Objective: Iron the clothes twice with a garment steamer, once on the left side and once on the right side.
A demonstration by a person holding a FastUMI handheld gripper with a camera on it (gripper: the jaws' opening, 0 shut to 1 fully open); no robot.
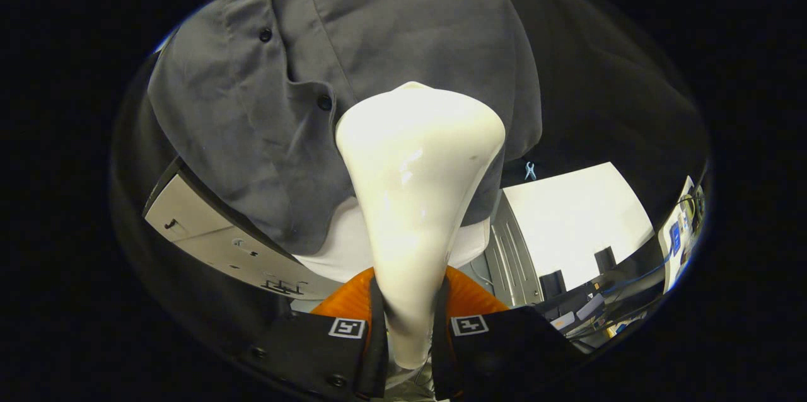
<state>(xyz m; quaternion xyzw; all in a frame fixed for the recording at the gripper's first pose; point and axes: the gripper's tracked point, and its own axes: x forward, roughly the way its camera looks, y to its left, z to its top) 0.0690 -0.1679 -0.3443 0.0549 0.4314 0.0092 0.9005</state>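
A white garment steamer [413,200] stands up between my fingers, its narrow handle clamped by both of them and its wide head flaring out ahead. My gripper [408,326] is shut on that handle. Just beyond the steamer head hangs a grey button-up shirt [353,43], with its button placket [296,68] running down left of the head. The head sits close against the shirt's lower part, to the right of the placket; I cannot tell if it touches the cloth. White fabric [334,244] shows below the shirt's hem.
A pale panel [208,232] slopes away below the shirt on the left. A white tabletop [574,219] lies to the right, with a ribbed grey upright [514,257], dark boxes [605,258] and cables [637,276] near its edge. A small blue clip [529,170] hangs by the shirt's right hem.
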